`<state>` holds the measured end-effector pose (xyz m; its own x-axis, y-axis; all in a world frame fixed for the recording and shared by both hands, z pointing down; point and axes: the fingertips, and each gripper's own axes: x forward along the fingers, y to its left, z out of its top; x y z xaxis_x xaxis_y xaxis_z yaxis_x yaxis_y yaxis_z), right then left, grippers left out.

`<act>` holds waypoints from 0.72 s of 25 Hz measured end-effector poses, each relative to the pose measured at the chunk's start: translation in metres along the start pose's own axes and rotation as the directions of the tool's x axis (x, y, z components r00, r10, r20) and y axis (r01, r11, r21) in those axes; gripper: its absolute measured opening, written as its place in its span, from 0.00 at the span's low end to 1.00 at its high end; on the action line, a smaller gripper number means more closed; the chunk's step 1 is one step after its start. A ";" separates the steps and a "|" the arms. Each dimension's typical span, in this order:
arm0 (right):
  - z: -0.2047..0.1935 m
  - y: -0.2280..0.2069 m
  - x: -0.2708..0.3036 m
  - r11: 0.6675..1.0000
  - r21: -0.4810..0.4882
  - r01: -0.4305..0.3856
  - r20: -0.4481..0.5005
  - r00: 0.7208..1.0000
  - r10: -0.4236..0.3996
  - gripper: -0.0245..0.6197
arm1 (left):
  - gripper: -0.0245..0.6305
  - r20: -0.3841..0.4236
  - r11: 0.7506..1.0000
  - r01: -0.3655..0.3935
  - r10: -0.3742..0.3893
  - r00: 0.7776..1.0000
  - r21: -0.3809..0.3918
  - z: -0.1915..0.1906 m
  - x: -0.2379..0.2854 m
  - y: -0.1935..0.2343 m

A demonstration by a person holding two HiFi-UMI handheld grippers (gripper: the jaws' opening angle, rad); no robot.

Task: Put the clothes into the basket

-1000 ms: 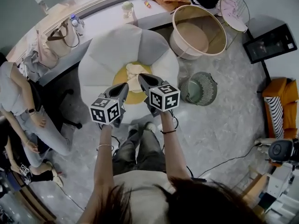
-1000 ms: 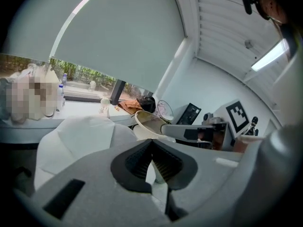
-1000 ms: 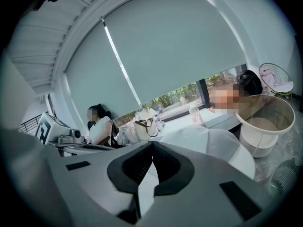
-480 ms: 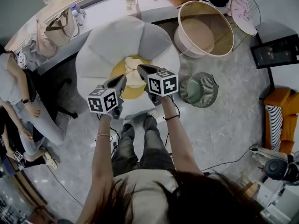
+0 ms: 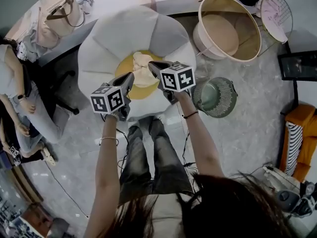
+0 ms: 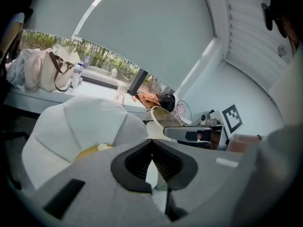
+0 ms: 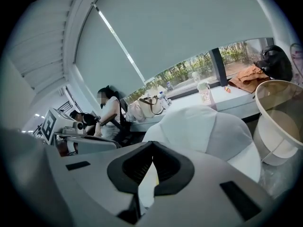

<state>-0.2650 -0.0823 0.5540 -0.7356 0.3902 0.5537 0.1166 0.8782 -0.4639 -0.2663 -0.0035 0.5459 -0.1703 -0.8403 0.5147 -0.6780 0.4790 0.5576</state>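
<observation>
The clothes point(image 5: 140, 69) are a small cream bundle. They lie on the yellow cushion point(image 5: 124, 65) in the middle of the white chair point(image 5: 130, 31), the same spot as a second ago. They are not in the basket point(image 5: 204, 35) yet. The big round basket stands on the floor at about 2 o'clock from the chair, well apart from the bundle.

The two tongs have come closer to the clothes. A second ago they were back near the front edge of the chair. Now the right gripper point(image 5: 151, 64) has its tip just beside the bundle, at about 3 o'clock from it. From above I cannot tell if it touches. The left gripper point(image 5: 131, 76) has its tip at about 7 o'clock from the bundle, over the edge of the cushion.

Both tongs are pinched tight with nothing in them – each gripper view shows the two black jaws meeting at the tip, and only the white chair beyond.

The head view has shifted too: the chair and basket sit higher and more to the right than before.

A round green thing with slats point(image 5: 215, 96) is on the floor at 4 o'clock from the chair. A pale handbag point(image 5: 60, 22) rests on the ledge at 10 o'clock. A person point(image 5: 15, 81) sits at 9 o'clock.
</observation>
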 end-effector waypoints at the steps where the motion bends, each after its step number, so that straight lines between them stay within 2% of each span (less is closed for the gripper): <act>1: -0.005 -0.003 0.004 1.000 0.007 -0.018 -0.011 1.000 0.018 0.05 | 0.05 -0.008 1.000 -0.003 0.003 1.000 -0.004 -0.004 0.004 0.002; 3: -0.016 -0.008 0.013 0.998 0.029 -0.047 -0.032 0.998 0.048 0.05 | 0.05 -0.026 1.000 -0.012 0.012 1.000 -0.019 -0.015 0.011 0.008; 7: -0.042 -0.025 0.035 0.997 0.054 -0.054 -0.089 0.994 0.059 0.05 | 0.05 -0.058 0.998 -0.020 0.016 0.998 -0.065 -0.036 0.028 0.022; 14: -0.078 -0.048 0.076 0.992 0.119 -0.046 -0.169 0.983 0.066 0.05 | 0.05 -0.139 0.997 -0.009 -0.001 0.990 -0.072 -0.065 0.059 0.054; 18: -0.095 -0.054 0.093 0.995 0.090 -0.046 -0.241 0.968 0.067 0.05 | 0.05 -0.185 0.998 0.010 -0.022 0.982 -0.066 -0.081 0.076 0.069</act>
<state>-0.2764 -0.0668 0.6964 -0.5433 0.5032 0.6721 0.0896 0.8307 -0.5495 -0.2680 -0.0139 0.6756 -0.0200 -0.7889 0.6141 -0.6308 0.4865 0.6044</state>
